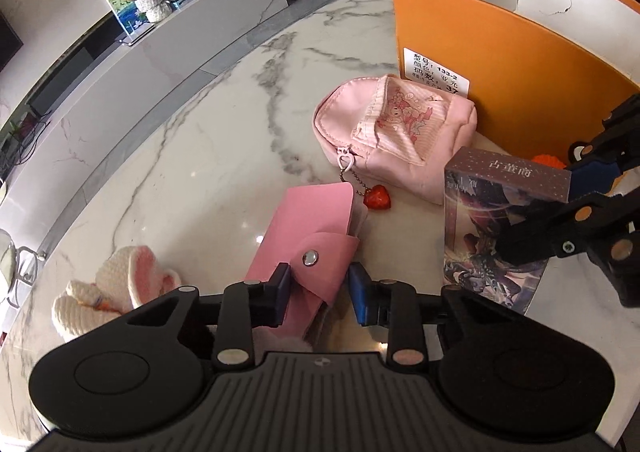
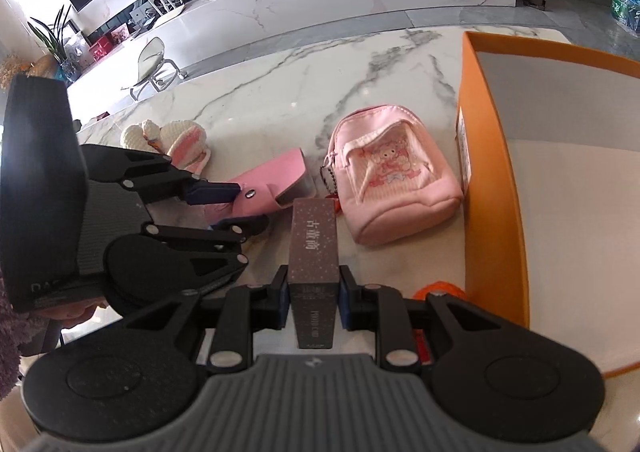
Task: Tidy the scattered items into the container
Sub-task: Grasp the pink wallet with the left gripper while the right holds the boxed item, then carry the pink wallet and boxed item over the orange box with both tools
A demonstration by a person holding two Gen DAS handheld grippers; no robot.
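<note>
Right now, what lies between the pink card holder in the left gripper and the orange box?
The pink mini backpack lies between the pink card holder and the orange box, its red heart charm trailing beside the holder. The left wrist view shows it best.

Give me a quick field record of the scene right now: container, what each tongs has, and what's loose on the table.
container: orange box, open top, nothing visible inside
left tongs: around the pink card wallet, grip looks closed
right tongs: shut on the card box
loose on marble table: pink mini backpack, crocheted toy, small orange item beside the box
placed so far: none seen
</note>
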